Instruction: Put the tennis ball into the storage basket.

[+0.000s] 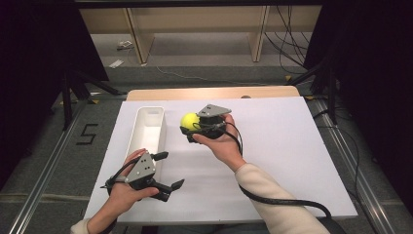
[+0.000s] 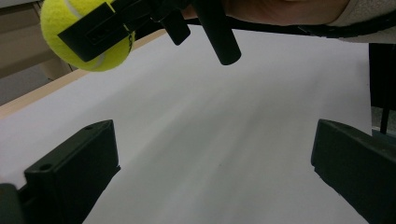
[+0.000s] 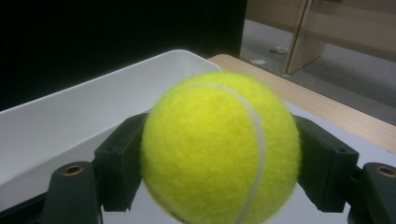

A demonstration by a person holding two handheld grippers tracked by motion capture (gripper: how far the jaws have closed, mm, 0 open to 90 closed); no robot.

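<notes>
Beside white bin point(image 1: 146, 127), gripped tennis ball point(image 1: 189, 120)

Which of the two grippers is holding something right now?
The right gripper, shut on the tennis ball beside the white bin. The left gripper is open, holding nothing.

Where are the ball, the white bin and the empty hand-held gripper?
ball point(image 3: 219, 149), right gripper view, middle of its felt.
bin point(image 1: 157, 127), high view, right wall.
left hand-held gripper point(image 1: 169, 169), high view, midway between fingertips.
</notes>
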